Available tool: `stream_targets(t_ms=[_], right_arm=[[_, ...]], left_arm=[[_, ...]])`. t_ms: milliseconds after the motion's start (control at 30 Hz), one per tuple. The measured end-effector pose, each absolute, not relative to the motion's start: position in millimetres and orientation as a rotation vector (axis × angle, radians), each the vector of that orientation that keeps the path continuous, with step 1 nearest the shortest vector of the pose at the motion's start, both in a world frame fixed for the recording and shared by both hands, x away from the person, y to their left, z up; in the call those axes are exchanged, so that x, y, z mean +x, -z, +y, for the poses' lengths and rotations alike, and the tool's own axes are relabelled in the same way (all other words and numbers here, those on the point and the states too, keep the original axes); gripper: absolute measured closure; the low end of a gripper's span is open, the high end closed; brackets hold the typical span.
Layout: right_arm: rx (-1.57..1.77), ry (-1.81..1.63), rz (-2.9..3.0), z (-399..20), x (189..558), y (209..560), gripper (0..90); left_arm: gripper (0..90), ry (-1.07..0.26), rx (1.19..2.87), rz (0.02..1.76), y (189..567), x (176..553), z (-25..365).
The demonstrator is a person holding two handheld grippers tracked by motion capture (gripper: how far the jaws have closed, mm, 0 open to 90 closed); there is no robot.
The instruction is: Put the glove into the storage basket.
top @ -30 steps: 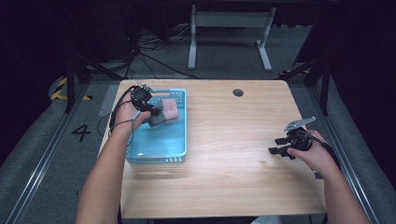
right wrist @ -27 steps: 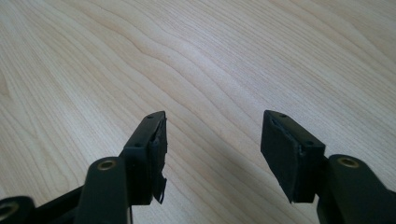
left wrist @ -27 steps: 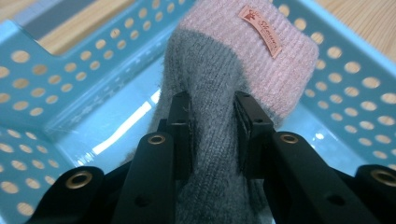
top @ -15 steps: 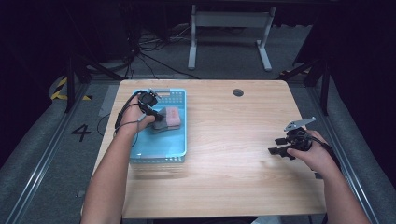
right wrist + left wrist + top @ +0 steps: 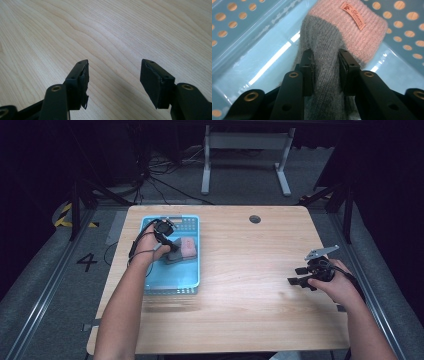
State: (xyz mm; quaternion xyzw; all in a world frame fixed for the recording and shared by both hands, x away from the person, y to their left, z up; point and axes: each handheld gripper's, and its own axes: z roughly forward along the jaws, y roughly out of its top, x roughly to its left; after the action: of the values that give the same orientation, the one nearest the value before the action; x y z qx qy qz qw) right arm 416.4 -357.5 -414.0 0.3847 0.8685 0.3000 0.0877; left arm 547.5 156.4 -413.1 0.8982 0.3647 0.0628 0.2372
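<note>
A knitted sock (image 5: 184,249), grey with a pink cuff and a small label (image 5: 353,15), lies low in the blue perforated basket (image 5: 170,285). My left gripper (image 5: 173,248) reaches into the basket from its left side. In the left gripper view the grey part (image 5: 324,37) is pinched between my left gripper's (image 5: 325,55) pads; the jaws have just been opening a little with the knit still between them. My right gripper (image 5: 298,275) rests over the bare wood at the table's right side. It stands open (image 5: 113,67) with nothing between its fingers.
The basket sits at the wooden table's (image 5: 250,270) far left, its walls (image 5: 237,25) close around the sock. A round cable hole (image 5: 255,219) is near the far edge. A dark floor with cables and a desk frame lies beyond.
My left hand has sunk lower into the basket with the sock, drifting slightly toward the near side. The right hand has stayed put.
</note>
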Motion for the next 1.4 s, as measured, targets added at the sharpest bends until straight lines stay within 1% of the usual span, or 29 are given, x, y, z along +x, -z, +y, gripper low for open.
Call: stream_targets(t_ms=[100,133,167,200,267,300,333,400,433,567,633,833,867,1067,1167,1200,1333,1400], right_arm=[[1.146,-0.897,2.583,-357.4,416.2,413.5,40.7],[1.143,-0.899,2.582,-357.5,416.2,413.0,40.7],[1.141,-0.899,2.580,-357.5,416.2,412.8,40.7],[1.145,-0.902,2.581,-357.7,416.0,412.5,40.7],[1.145,-0.901,2.580,-357.8,416.0,412.5,40.7],[1.145,-0.901,2.581,-357.8,416.1,412.7,40.7],[1.145,-0.901,2.581,-357.8,416.1,412.7,40.7],[1.142,-0.902,2.580,-357.6,416.3,412.7,40.7],[1.142,-0.901,2.581,-357.3,416.4,412.4,40.6],[1.136,-0.902,2.582,-356.3,417.0,412.3,40.6],[1.136,-0.901,2.584,-355.4,417.5,412.4,40.6],[1.127,-0.906,2.588,-352.8,419.7,411.8,40.6],[1.124,-0.908,2.590,-352.4,419.9,411.5,40.5],[1.119,-0.912,2.591,-350.5,420.6,410.8,40.4],[1.117,-0.915,2.594,-350.0,420.7,410.6,40.3],[1.119,-0.915,2.592,-350.0,420.7,410.7,40.2],[1.116,-0.912,2.596,-350.2,420.1,410.7,40.1],[1.116,-0.912,2.595,-350.2,419.4,410.3,40.0]], left_arm=[[67.3,-0.177,2.465,1.003,416.6,548.5,157.0],[65.3,-0.167,2.461,1.008,418.9,548.9,157.8],[62.0,-0.155,2.462,1.019,421.6,549.5,159.8],[55.5,-0.151,2.457,1.020,423.3,549.9,161.5],[53.9,-0.136,2.433,1.018,426.0,549.2,165.8],[48.3,-0.138,2.421,1.014,425.6,548.4,167.1],[45.8,-0.138,2.421,1.014,425.6,548.4,167.1],[44.7,-0.148,2.407,1.003,423.3,546.3,166.8],[40.9,-0.163,2.378,1.005,419.8,543.3,165.7],[39.7,-0.184,2.351,0.978,411.0,537.0,162.9],[38.8,-0.210,2.314,0.956,398.7,528.9,159.6],[35.6,-0.252,2.259,0.934,379.6,512.8,152.9],[35.3,-0.266,2.247,0.919,371.5,505.4,149.8],[35.2,-0.269,2.220,0.886,354.6,483.9,140.0],[34.7,-0.261,2.200,0.853,343.9,464.3,132.2],[34.6,-0.261,2.200,0.853,343.9,464.3,132.2],[34.6,-0.242,2.196,0.804,335.3,440.1,122.3],[34.4,-0.241,2.199,0.790,334.2,435.0,120.5]])
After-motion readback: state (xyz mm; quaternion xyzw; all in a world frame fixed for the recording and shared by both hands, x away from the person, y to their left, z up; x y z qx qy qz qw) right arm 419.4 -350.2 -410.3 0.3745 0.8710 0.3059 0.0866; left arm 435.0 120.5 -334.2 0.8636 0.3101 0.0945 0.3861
